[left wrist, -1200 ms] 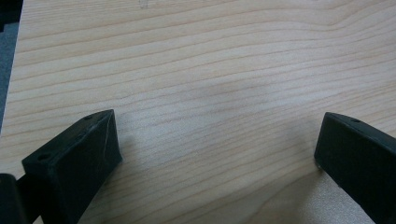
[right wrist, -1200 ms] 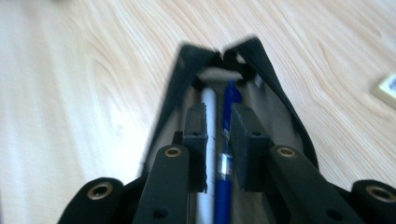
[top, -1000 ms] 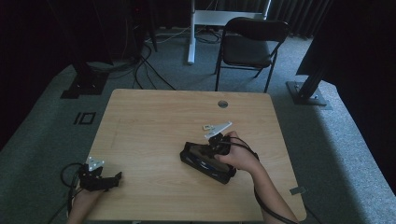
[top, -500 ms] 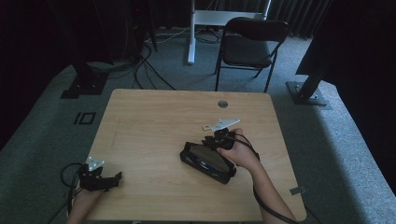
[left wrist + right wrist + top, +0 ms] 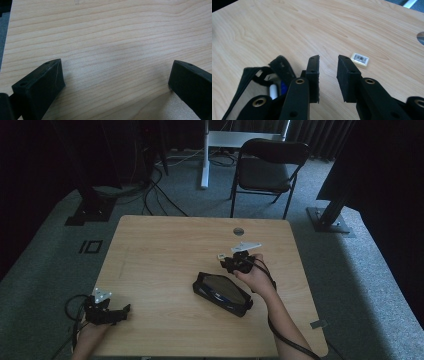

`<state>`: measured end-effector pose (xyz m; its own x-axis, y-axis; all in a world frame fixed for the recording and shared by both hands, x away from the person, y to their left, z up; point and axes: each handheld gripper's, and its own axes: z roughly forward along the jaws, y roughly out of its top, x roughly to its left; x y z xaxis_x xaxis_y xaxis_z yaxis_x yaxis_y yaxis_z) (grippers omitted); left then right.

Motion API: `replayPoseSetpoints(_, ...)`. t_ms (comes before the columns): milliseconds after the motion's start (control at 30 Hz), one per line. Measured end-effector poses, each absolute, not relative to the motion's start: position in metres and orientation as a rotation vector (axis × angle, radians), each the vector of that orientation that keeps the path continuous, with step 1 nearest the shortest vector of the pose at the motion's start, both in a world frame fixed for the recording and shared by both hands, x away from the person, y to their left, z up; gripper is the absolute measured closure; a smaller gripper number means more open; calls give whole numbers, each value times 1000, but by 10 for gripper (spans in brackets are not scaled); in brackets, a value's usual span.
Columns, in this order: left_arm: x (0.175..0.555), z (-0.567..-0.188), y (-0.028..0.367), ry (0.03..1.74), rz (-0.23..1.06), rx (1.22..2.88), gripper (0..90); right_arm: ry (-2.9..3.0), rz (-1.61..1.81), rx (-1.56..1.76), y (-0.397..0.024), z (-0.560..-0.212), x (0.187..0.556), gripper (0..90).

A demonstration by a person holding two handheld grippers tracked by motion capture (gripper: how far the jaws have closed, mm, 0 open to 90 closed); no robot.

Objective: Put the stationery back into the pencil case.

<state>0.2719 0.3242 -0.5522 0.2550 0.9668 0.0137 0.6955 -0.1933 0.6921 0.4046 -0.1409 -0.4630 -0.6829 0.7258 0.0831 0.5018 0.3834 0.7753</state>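
A black pencil case (image 5: pixel 222 293) lies open on the wooden table (image 5: pixel 165 250); its dark rim (image 5: pixel 283 66) shows blue and white items inside. A small cream eraser with a barcode (image 5: pixel 220 255) (image 5: pixel 360 60) lies just beyond it. My right gripper (image 5: pixel 228 264) (image 5: pixel 328 60) hovers between the case and the eraser. Its jaws have just been opening; they stand a narrow gap apart with nothing between them. My left gripper (image 5: pixel 124 310) (image 5: pixel 117 75) rests at the table's near left corner, wide open over bare wood.
A round cable hole (image 5: pixel 238 231) sits near the table's far edge. Behind the table stand a black chair (image 5: pixel 267 167) and a white desk leg (image 5: pixel 204 155). Cables and stand bases lie on the grey floor.
The right hand has shifted a little right and away from the case, toward the eraser, and its jaws have parted slightly. The left gripper, the case and the eraser have stayed put.
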Motion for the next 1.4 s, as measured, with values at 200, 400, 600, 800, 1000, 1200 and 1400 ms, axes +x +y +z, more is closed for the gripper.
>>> replayPoseSetpoints(200,272,-552,324,1504,620,1964,2,2363,1147,1131,-143,-470,413,711)
replayPoseSetpoints(400,272,-552,324,1504,620,1963,2,2338,1129,1164,-141,-476,419,698)
replayPoseSetpoints(600,272,-552,324,1504,620,1963,2,2286,1114,1225,-140,-480,428,688)
replayPoseSetpoints(800,272,-552,324,1504,620,1964,2,2252,1074,1284,-140,-489,437,677)
replayPoseSetpoints(1000,272,-552,324,1504,621,1964,2,2250,1041,1330,-135,-498,445,614)
replayPoseSetpoints(1200,272,-552,324,1504,620,1963,2,2256,1008,1352,-131,-506,451,564)
replayPoseSetpoints(1400,272,-552,324,1504,620,1963,2,2260,966,1392,-124,-511,462,512)
